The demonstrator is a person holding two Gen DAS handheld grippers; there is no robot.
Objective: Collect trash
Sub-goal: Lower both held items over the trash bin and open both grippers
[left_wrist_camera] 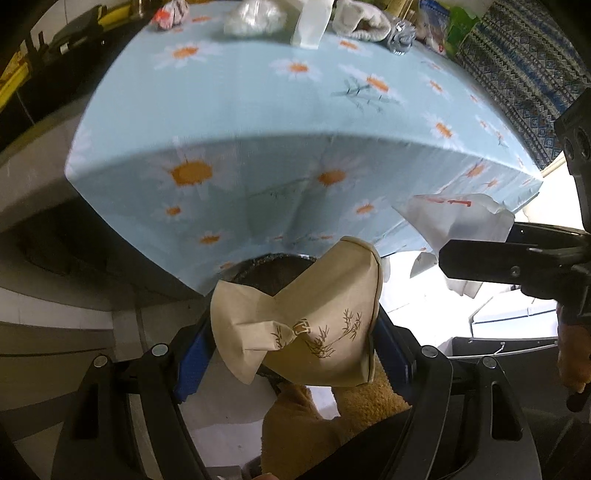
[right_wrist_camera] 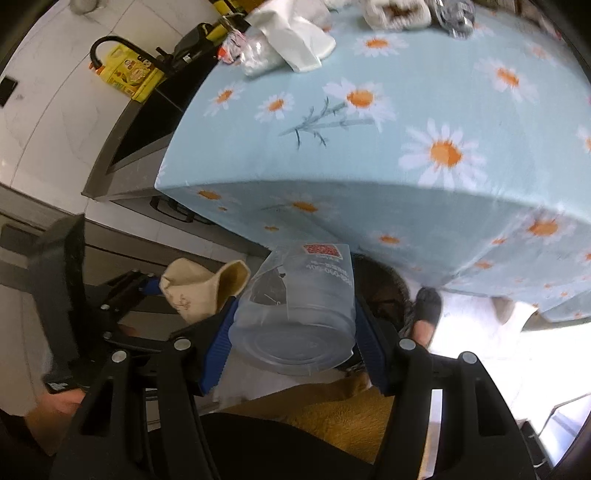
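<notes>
In the left wrist view, the left gripper (left_wrist_camera: 295,332) pinches a crushed tan paper cup (left_wrist_camera: 306,325) printed with bamboo sprigs between its blue pads, holding it just off the near edge of the table (left_wrist_camera: 258,103), which is draped in a light blue daisy cloth. Below the cup a dark round rim (left_wrist_camera: 273,260) peeks out from under the table edge; it may be a bin, though too little shows to be sure. At the right edge of this view the right gripper's black finger appears with clear crumpled plastic beside it. Along the far side of the table five loose items are left: a red-and-white crumpled wrapper (left_wrist_camera: 168,16), a clear plastic bag (left_wrist_camera: 251,18), a white carton (left_wrist_camera: 312,24), a white crumpled cloth or paper (left_wrist_camera: 364,22) and a small shiny clear object (left_wrist_camera: 400,37). In the right wrist view, the right gripper (right_wrist_camera: 291,317) is clamped on one clear plastic cup (right_wrist_camera: 295,306) with a red label, lying on its side with its base toward the camera, also off the table's near edge; the left gripper with its tan cup shows just beside it. So two pieces are in hand and apparently on their way to disposal, while the far-side clutter remains to be collected, judging by what lies there.
</notes>
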